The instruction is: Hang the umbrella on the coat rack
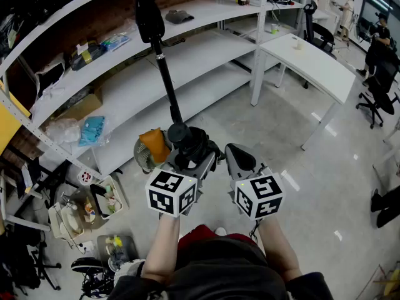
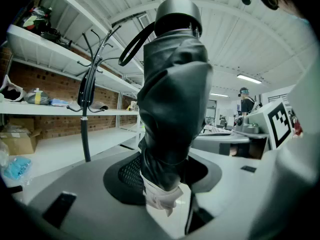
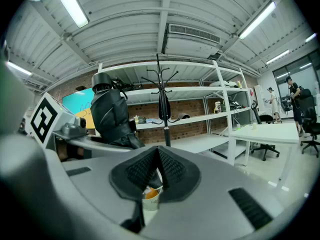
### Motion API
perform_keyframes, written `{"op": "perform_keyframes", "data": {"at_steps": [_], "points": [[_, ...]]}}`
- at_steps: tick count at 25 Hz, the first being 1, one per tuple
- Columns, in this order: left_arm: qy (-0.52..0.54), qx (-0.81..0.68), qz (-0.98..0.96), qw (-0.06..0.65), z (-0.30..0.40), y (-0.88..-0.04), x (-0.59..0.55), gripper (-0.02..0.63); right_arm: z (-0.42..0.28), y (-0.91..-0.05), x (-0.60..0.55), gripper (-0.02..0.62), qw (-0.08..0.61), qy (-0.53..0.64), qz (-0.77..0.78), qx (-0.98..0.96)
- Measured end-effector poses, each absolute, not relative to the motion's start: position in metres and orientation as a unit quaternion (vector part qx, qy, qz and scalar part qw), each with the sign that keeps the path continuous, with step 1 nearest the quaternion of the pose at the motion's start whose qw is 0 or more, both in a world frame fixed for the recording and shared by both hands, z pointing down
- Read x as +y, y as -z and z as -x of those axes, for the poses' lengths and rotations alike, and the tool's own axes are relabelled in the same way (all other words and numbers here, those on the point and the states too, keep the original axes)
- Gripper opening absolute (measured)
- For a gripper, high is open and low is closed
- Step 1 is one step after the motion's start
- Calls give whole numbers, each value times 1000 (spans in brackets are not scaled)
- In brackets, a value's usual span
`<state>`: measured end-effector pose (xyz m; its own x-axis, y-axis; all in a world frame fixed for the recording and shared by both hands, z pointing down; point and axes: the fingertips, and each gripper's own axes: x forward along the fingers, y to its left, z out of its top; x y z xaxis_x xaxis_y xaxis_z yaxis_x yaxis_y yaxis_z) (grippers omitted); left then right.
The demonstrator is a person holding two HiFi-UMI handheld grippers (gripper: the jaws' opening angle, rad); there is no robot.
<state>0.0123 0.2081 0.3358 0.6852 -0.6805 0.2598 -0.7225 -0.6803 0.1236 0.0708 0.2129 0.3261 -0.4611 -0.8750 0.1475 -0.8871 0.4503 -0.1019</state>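
Glossy black on the folded fabric umbrella (image 2: 175,94), with a white scrap at its lower end. Matte black too on the slim metal coat rack (image 1: 165,74) — behind it, white steel shelving (image 1: 206,11) against a red-brown brick wall (image 2: 50,126). Beside the rack's foot, an orange lump (image 1: 154,144); farther left of the rack, a turquoise bundle (image 1: 92,130). White marker cubes (image 1: 170,192) — bold black square patterns.
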Motion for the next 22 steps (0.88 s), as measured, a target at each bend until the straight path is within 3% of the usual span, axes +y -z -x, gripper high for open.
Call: {"op": "perform_keyframes", "data": {"at_steps": [22], "points": [[-85, -401, -900, 146, -9, -353, 193, 198, -84, -354, 198, 18, 43, -114, -527, -841]]}}
